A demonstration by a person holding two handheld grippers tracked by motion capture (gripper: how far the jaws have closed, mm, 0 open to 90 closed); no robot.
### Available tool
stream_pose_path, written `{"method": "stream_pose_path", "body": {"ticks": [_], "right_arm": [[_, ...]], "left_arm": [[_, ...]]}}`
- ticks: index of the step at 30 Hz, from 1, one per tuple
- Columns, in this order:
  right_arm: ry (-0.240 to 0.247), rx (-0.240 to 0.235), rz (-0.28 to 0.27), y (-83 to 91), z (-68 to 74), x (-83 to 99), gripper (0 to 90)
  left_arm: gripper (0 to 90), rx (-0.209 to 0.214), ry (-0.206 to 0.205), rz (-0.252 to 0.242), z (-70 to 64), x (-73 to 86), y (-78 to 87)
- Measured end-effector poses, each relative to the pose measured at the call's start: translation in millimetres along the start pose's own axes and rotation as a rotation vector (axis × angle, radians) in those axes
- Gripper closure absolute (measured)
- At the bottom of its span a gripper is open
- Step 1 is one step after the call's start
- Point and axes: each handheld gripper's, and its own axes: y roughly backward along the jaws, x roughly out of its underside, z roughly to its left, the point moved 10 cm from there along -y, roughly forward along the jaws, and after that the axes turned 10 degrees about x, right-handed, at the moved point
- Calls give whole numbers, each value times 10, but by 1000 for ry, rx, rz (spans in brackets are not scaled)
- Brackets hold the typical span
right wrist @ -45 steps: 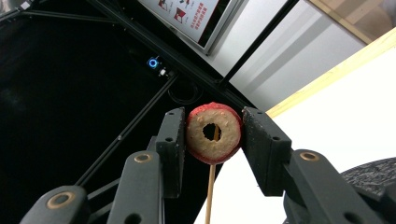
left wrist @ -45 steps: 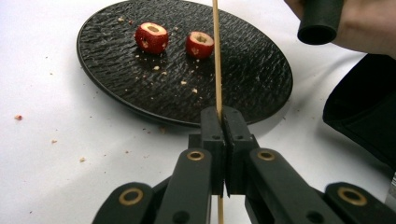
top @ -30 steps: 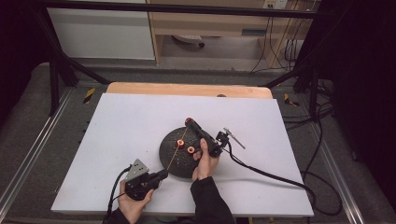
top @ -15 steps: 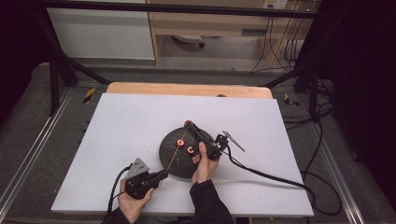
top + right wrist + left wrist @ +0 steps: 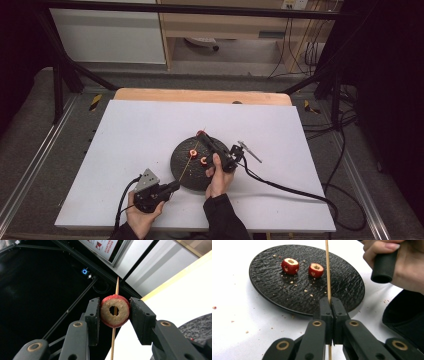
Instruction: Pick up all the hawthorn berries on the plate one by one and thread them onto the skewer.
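Your left claw [image 5: 331, 315] clamps the skewer [image 5: 327, 270]; your right claw [image 5: 115, 311] grips one cored fruit [image 5: 115, 310] at its tip. Two more fruits [image 5: 290, 265] wait on the plate [image 5: 274, 290].

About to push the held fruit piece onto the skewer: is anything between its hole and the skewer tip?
Nothing visible. The right gripper holds the cored fruit piece between its jaws, and the skewer, clamped by the left gripper, already lines up through the hole, its tip showing beyond.
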Motion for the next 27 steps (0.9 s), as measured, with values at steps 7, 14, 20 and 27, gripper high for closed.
{"method": "stream_pose_path", "body": {"ticks": [7, 14, 20, 27], "right_arm": [[13, -1, 19, 19, 6, 52, 616], [23, -10, 24, 39, 36, 39, 616], [28, -15, 24, 51, 45, 38, 615], [20, -11, 49, 46, 11, 114, 616]], "left_arm": [[888, -1, 1, 6, 28, -42, -9], [888, 0, -14, 17, 37, -115, -55], [888, 0, -20, 21, 50, -141, -92], [888, -7, -25, 9, 72, -224, -89]]}}
